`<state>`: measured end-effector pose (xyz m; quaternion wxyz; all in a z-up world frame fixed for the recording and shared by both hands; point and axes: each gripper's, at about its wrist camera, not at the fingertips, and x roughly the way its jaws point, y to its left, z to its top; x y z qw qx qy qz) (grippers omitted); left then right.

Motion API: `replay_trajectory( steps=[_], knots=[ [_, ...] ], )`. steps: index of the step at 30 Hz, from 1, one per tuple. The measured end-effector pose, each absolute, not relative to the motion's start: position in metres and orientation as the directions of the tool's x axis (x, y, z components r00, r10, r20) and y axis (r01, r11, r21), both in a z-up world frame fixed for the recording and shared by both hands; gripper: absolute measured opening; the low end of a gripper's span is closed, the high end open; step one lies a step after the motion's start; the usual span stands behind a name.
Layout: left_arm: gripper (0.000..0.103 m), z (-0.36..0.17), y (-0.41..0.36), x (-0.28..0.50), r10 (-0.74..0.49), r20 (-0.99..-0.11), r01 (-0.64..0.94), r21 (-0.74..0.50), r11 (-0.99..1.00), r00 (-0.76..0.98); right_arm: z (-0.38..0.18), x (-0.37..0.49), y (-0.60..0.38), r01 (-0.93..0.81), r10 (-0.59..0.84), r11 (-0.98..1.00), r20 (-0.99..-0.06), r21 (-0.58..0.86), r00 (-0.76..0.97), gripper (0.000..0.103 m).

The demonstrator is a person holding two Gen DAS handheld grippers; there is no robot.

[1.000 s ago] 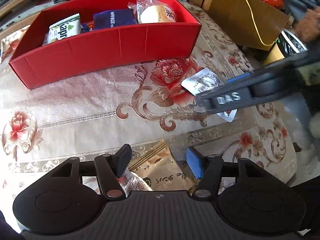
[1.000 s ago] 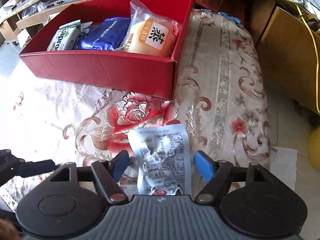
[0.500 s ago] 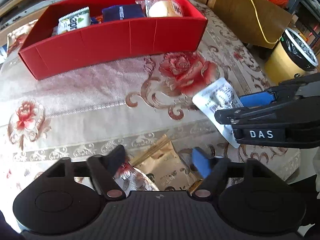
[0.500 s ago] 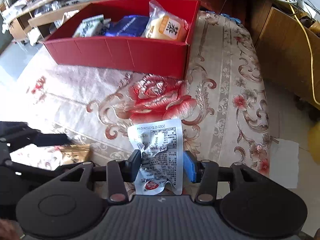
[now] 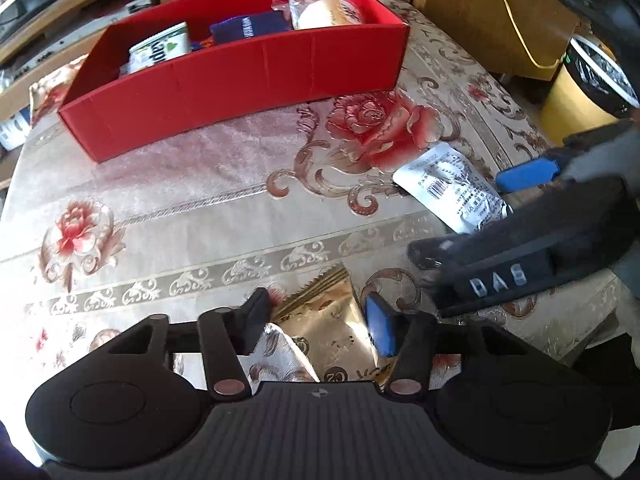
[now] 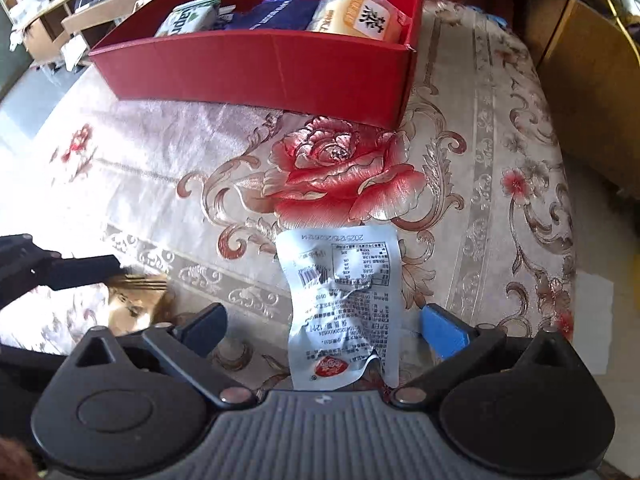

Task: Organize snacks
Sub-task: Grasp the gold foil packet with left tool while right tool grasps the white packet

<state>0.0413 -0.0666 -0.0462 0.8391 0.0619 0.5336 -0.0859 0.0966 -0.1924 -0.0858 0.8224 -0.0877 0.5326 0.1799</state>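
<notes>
A red box (image 5: 240, 80) (image 6: 260, 64) at the back of the table holds a green-white packet (image 5: 160, 46), a dark blue packet (image 5: 248, 30) and a bun in clear wrap (image 6: 356, 14). A gold snack packet (image 5: 332, 332) lies between the open fingers of my left gripper (image 5: 316, 320); whether they touch it I cannot tell. A silver-white snack packet (image 6: 344, 300) (image 5: 452, 188) lies flat on the cloth between the wide-open fingers of my right gripper (image 6: 324, 324), untouched.
The table has a floral cloth (image 6: 340, 172). A yellow bin with a black liner (image 5: 584, 88) and a cardboard box (image 5: 496, 20) stand off the right edge. Shelves (image 6: 60, 12) lie behind the red box.
My right gripper closed around the silver packet half a second ago and has now opened wide; the packet lies on the cloth. Both grippers drew back from the box. The left stays over the gold packet.
</notes>
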Motion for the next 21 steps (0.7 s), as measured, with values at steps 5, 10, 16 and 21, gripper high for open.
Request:
replay_trajectory(
  steps=[5,10,16,21],
  knots=[
    [0.062,-0.044,-0.059,0.041,-0.081,-0.91,0.186,-0.005,0.983,0.406,-0.076,0.083,-0.197,-0.389,0.207,0.92,-0.896,0.041,0.394,0.052],
    [0.083,-0.042,-0.056,0.032,-0.097,-0.912,0.144,-0.042,0.989,0.399,-0.075,0.081,-0.196,-0.388,0.204,0.921,-0.896,0.038,0.395,0.052],
    [0.057,-0.046,-0.069,0.025,-0.034,-0.905,0.181,0.048,0.982,0.423,-0.07,0.08,-0.194,-0.391,0.224,0.919,-0.888,0.055,0.402,0.052],
    [0.055,-0.042,-0.07,0.024,-0.046,-0.905,0.22,0.053,0.974,0.423,-0.065,0.079,-0.197,-0.387,0.237,0.92,-0.878,0.065,0.415,0.052]
  ],
)
